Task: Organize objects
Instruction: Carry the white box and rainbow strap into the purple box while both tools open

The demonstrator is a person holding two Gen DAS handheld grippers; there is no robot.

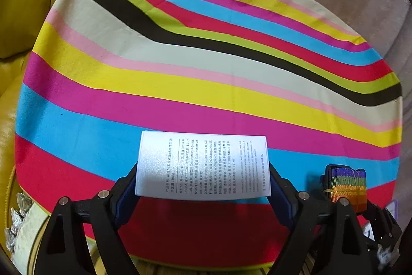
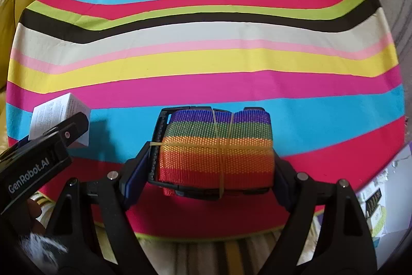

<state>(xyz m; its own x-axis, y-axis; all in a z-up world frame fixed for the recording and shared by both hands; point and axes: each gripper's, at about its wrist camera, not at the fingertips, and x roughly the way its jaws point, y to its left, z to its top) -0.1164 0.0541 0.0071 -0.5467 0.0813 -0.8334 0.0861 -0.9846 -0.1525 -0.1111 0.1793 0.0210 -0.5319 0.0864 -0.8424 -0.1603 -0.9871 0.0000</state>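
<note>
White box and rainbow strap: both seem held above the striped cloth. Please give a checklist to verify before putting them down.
1. Left gripper shut on white box, fingers on both side faces: ok.
2. Right gripper shut on rainbow strap roll: ok.
3. Yellow rubber band around the roll, unbroken: ok.
4. Bare striped cloth ahead of both items: ok.
5. The two items apart, box to the strap's left: ok.
6. Height of either item above the cloth: cannot tell.

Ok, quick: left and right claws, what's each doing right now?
Left claw: closed on the white printed cardboard box.
Right claw: closed on the rainbow-striped woven strap bundle.
</note>
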